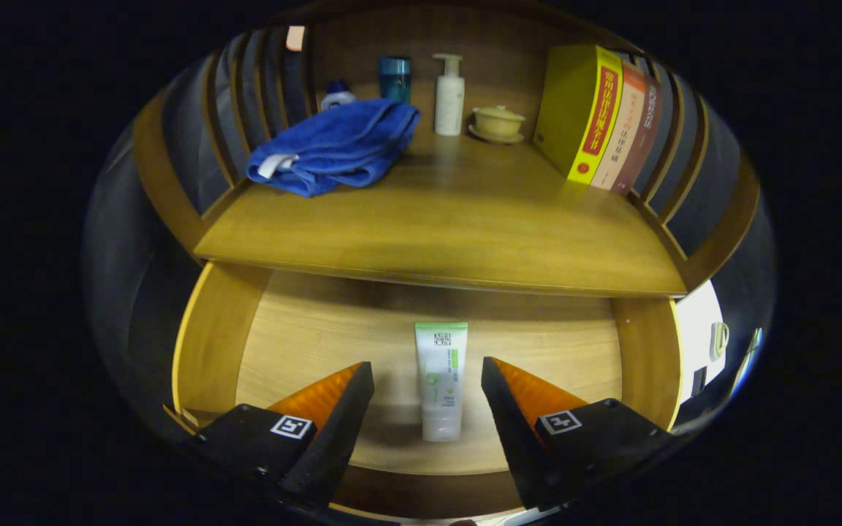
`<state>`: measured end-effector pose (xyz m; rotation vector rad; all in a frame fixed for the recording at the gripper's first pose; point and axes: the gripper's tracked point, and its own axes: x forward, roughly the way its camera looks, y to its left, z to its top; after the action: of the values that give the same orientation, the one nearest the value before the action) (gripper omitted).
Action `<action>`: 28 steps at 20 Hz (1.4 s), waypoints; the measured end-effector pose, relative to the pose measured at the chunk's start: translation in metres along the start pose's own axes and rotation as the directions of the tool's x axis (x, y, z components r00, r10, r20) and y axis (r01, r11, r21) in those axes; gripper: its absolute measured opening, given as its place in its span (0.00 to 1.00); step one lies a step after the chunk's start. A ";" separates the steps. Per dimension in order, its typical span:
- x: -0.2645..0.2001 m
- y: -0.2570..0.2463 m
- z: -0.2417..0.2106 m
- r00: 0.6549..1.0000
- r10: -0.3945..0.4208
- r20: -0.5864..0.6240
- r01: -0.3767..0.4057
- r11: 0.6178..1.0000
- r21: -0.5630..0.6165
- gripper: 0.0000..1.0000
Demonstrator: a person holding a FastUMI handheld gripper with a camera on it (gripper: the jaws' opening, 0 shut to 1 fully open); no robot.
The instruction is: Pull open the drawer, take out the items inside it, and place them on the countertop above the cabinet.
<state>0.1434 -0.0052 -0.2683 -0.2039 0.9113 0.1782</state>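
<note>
The gripper [427, 380] hangs over the open drawer [297, 329], jaws released, a tube [441, 380] lying between them; towel [337, 146] on the bench [450, 234].

A folded blue towel [335, 146] lies at the bench's [450, 226] left side. Along the back edge stand a small white bottle [337, 95], a teal cup [395, 77] and a white pump bottle [449, 95], then a lidded yellow bowl [498, 121] on its saucer. Three upright books [600, 117] lean at the right side.
</note>
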 end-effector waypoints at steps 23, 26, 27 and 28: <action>0.015 0.001 -0.030 0.955 -0.007 -0.295 0.020 0.999 0.040 0.43; -0.010 0.001 0.000 0.967 -0.018 -0.256 0.031 0.998 0.047 0.37; -0.020 0.002 0.011 0.969 -0.017 -0.246 0.029 0.998 0.047 0.37; -0.032 0.003 0.023 0.972 -0.018 -0.235 0.029 0.999 0.042 0.37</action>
<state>0.1409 0.0011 -0.2299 -0.1960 1.1467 0.1122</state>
